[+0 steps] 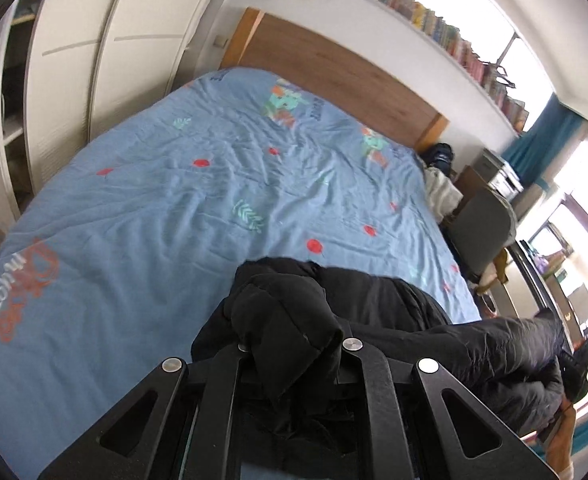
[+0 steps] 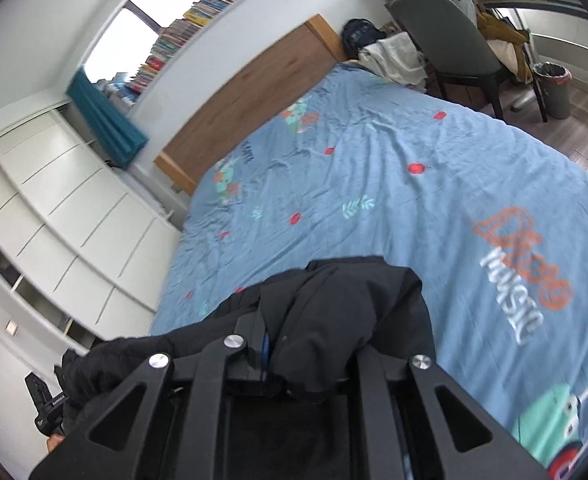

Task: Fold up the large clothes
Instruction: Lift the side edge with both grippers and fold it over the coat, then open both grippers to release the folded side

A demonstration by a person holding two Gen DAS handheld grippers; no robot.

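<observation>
I have the black jacket (image 1: 374, 300) pinched in both tongs at once. My left gripper (image 1: 294, 344) is clamped tight on a bunched fold of it, and my right gripper (image 2: 306, 344) is clamped on another bunch of the same dark cloth, so the garment spans between my two hands above the near end of the bed (image 1: 153, 200). In the left view the rest of the jacket trails off to the right towards my other hand; in the right view it trails off to the left (the two views agree, which is reassuring).

I judge this to be the carrying-and-spreading step: the jacket is up off the blue printed bedspread (image 2: 414, 160) and no fold is made yet. I cannot tell which parts of the jacket I am holding, as the cloth hides my fingertips.

The next move calls for pulling my hands apart until the cloth is taut, then lowering it flat on the open stretch of bedspread ahead, well short of the wooden headboard (image 2: 253, 92).
</observation>
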